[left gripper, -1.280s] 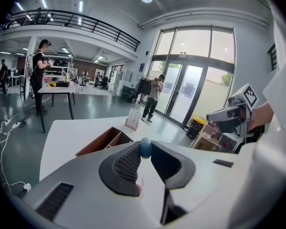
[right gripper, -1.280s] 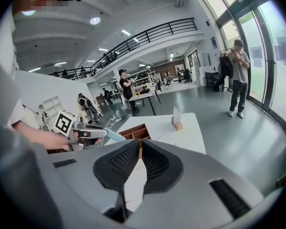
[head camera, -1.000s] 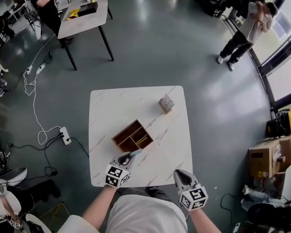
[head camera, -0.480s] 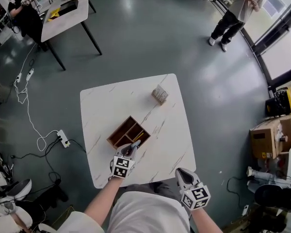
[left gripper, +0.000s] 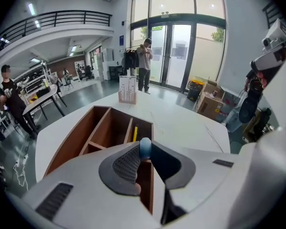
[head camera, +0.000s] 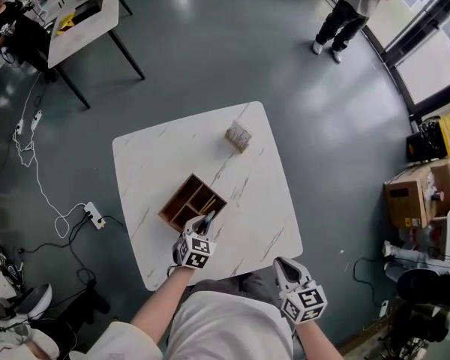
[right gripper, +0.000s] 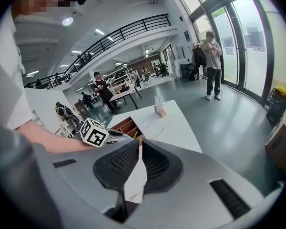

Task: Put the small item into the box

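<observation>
A small blue item (left gripper: 144, 149) is pinched at the tips of my left gripper (left gripper: 145, 145), which is shut on it. In the head view the left gripper (head camera: 208, 220) hovers at the near corner of the wooden box (head camera: 176, 193) with its tips over the box's edge. The box (left gripper: 86, 128) has several compartments, and a yellow stick (left gripper: 135, 133) lies in the right-hand one. My right gripper (head camera: 279, 264) hangs by the table's near edge, at my body. Its jaws (right gripper: 139, 144) are shut with nothing between them.
A small card holder (head camera: 238, 136) stands on the far side of the white marble table (head camera: 262, 201). A person (head camera: 345, 10) stands far off on the grey floor. Another table (head camera: 79, 17) and floor cables (head camera: 37, 186) lie to the left.
My left gripper has moved forward with the blue item, from the table's near edge up to the box's near corner. The right gripper has stayed where it was.
</observation>
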